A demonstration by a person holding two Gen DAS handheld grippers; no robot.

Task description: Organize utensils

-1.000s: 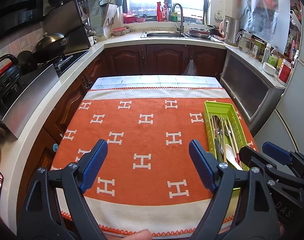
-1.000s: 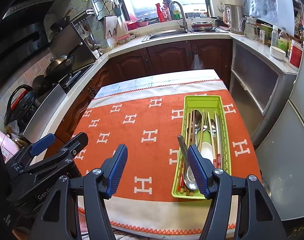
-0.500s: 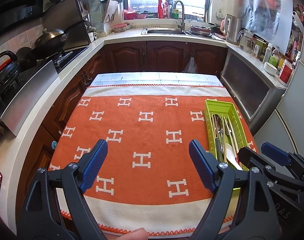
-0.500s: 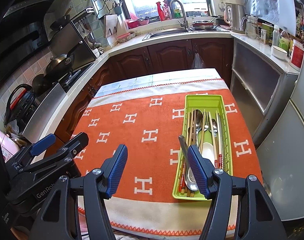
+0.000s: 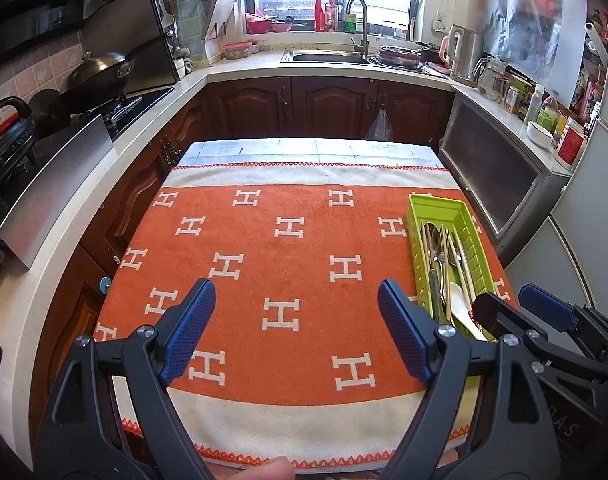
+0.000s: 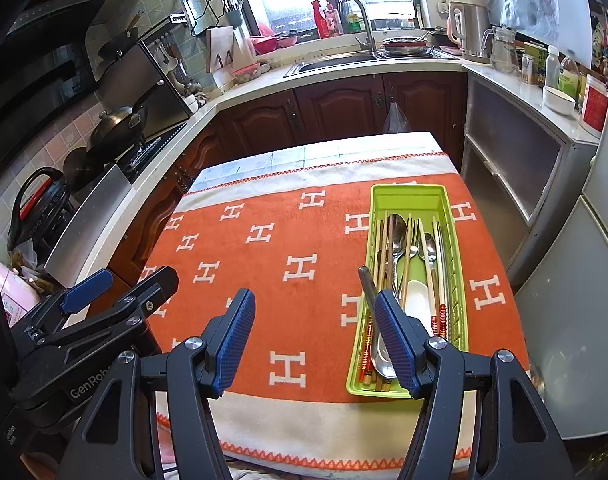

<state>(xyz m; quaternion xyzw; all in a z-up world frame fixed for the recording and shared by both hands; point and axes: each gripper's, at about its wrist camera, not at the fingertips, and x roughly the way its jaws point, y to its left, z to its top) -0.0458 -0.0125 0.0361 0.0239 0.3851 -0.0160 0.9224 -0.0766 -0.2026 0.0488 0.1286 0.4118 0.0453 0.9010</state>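
Note:
A lime-green utensil tray [image 6: 408,191] lies on the right side of the orange cloth-covered table [image 6: 263,264]. It holds spoons, a fork, several chopsticks and a white spoon [image 6: 418,300]. One metal handle [image 6: 366,280] leans out over its left rim. My right gripper [image 6: 314,312] hovers open above the table's near edge, its right finger [image 6: 392,332] in front of the tray's near end, nothing between the pads. My left gripper [image 5: 295,304] is open wide over bare cloth left of the tray [image 5: 436,206], holding nothing. Each gripper shows at the edge of the other's view.
Kitchen counters wrap the table: a stove with a wok [image 5: 99,72] on the left, a sink [image 5: 328,56] at the back, and a metal cabinet [image 5: 500,176] and a fridge on the right. A fingertip [image 5: 271,468] shows at the table's near edge.
The left wrist view has drifted very slightly. Both grippers keep the same opening, and the tray and utensils lie as before.

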